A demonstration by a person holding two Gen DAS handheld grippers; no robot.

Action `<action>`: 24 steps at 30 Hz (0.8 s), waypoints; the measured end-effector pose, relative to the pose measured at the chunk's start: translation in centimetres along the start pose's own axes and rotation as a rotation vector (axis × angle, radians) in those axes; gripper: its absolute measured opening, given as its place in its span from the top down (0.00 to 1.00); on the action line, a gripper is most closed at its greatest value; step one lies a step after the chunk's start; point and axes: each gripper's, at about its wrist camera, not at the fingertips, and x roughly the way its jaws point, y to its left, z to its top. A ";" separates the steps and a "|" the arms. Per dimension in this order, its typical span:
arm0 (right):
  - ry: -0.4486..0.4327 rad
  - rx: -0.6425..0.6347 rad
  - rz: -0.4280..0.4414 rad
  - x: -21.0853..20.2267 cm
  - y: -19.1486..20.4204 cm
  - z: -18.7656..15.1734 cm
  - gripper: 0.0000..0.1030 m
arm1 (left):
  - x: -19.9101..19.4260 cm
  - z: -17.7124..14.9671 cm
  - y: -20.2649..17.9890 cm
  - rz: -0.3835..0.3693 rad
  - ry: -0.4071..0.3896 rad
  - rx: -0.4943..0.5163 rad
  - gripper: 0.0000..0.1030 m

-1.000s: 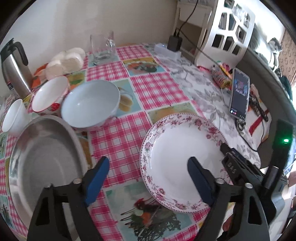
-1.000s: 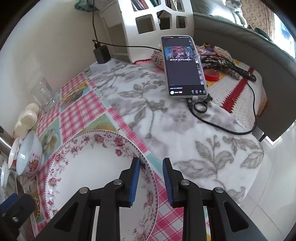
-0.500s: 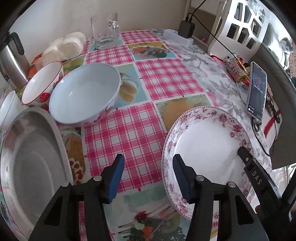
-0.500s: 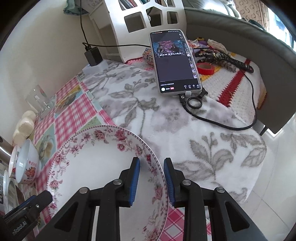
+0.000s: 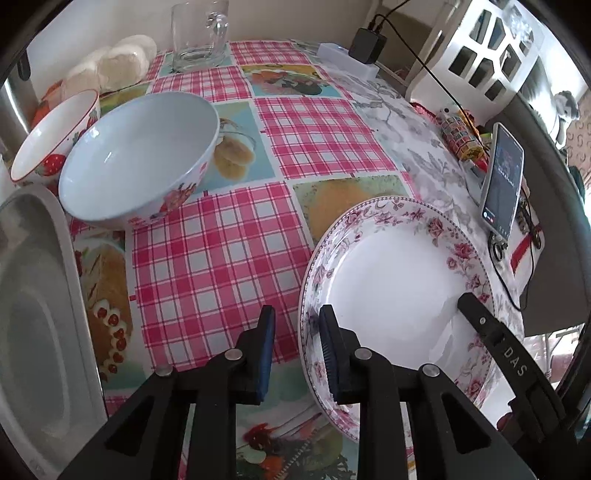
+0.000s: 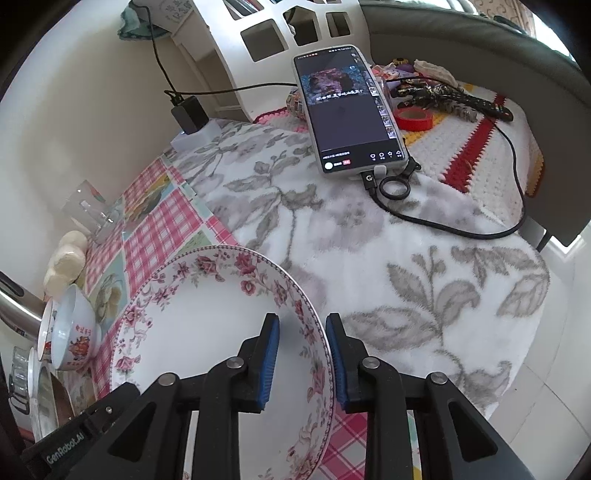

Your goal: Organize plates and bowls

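A white plate with a pink floral rim (image 5: 399, 280) is tilted above the checked tablecloth. My left gripper (image 5: 297, 347) has the plate's left rim between its blue pads, and its jaws are closing on it. My right gripper (image 6: 301, 350) is shut on the opposite rim of the plate (image 6: 207, 325). One of the right gripper's black fingers (image 5: 495, 339) shows at that rim in the left wrist view. A large white bowl (image 5: 136, 155) and a strawberry-patterned bowl (image 5: 51, 140) stand at the far left. A big metal dish (image 5: 33, 314) lies at the left edge.
A phone (image 6: 347, 110) with a cable plugged in stands propped on the grey floral cloth to the right. A glass mug (image 5: 199, 33) and white buns (image 5: 122, 62) sit by the wall. A white openwork rack (image 5: 480, 55) stands at the back right.
My left gripper has come down to the plate's left rim and its jaws have narrowed from wide apart to close around it. The right gripper keeps its hold on the other rim.
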 end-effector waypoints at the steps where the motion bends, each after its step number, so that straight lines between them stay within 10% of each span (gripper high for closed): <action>1: 0.001 -0.001 0.009 0.0 0.1 -0.1 0.75 | 0.0 0.0 0.3 -0.002 0.001 -0.008 0.75; 24: -0.002 -0.097 0.107 -0.5 2.3 -0.3 0.79 | -0.8 0.2 1.7 -0.005 -0.031 -0.038 0.78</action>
